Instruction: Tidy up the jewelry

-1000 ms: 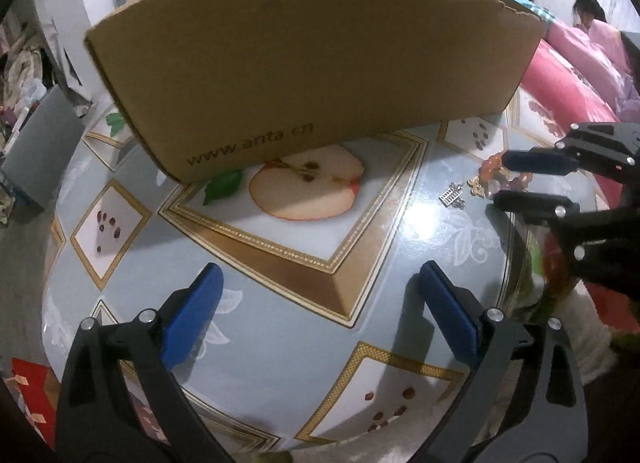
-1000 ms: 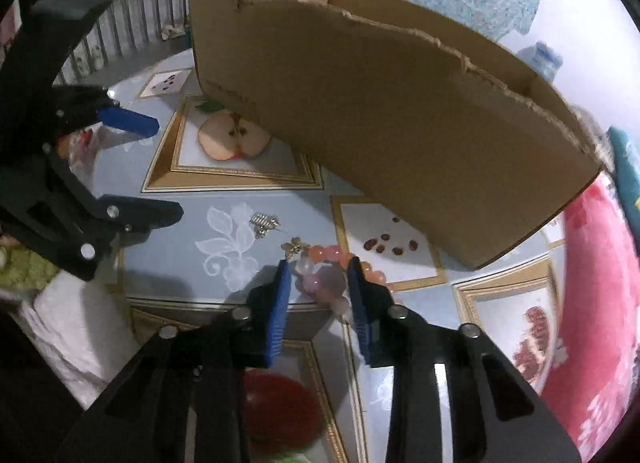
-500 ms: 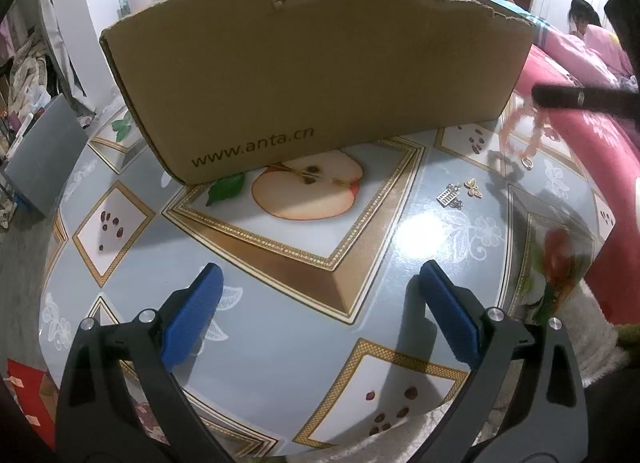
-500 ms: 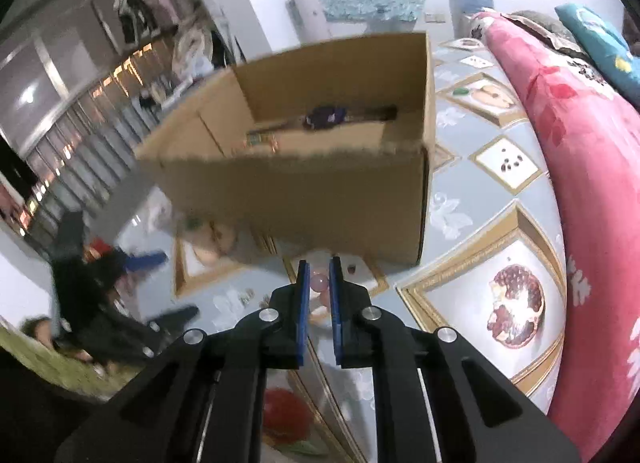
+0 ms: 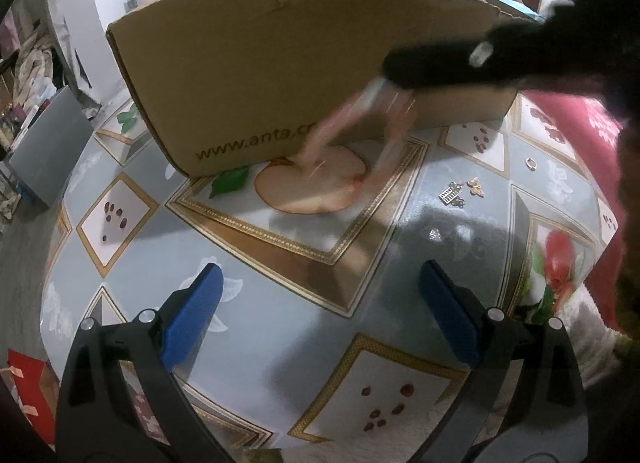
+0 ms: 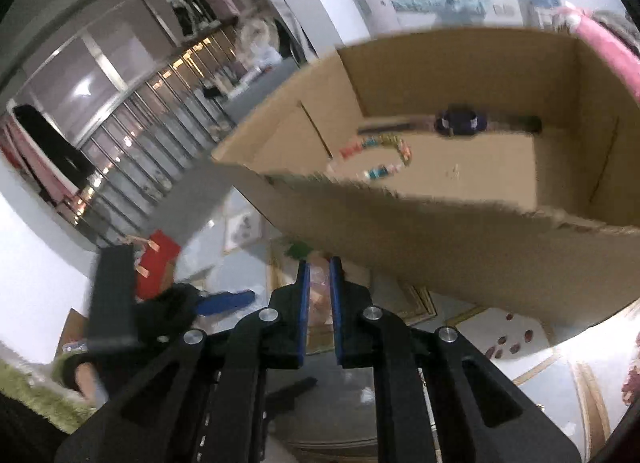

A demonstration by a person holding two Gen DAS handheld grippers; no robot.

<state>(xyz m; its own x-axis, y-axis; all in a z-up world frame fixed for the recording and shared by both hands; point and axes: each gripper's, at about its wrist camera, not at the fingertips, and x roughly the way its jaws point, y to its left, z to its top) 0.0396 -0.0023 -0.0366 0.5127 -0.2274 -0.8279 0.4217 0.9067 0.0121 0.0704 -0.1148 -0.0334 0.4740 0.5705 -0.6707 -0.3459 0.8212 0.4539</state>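
My right gripper (image 6: 319, 287) has its jaws clamped on what looks like the blurred pink bead bracelet (image 5: 352, 131), dangling before the cardboard box's (image 5: 280, 75) torn near rim. My left gripper (image 5: 320, 319) hangs jaws apart over open table (image 5: 304, 295); small charms (image 5: 460, 193) lie far right

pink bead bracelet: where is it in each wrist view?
Left wrist: bracelet, a pink motion-blurred loop dangling under the right gripper, centre frame, before the cardboard box.
Right wrist: lower centre, between the closed gripper's pads.
Shared landmark: cardboard box.
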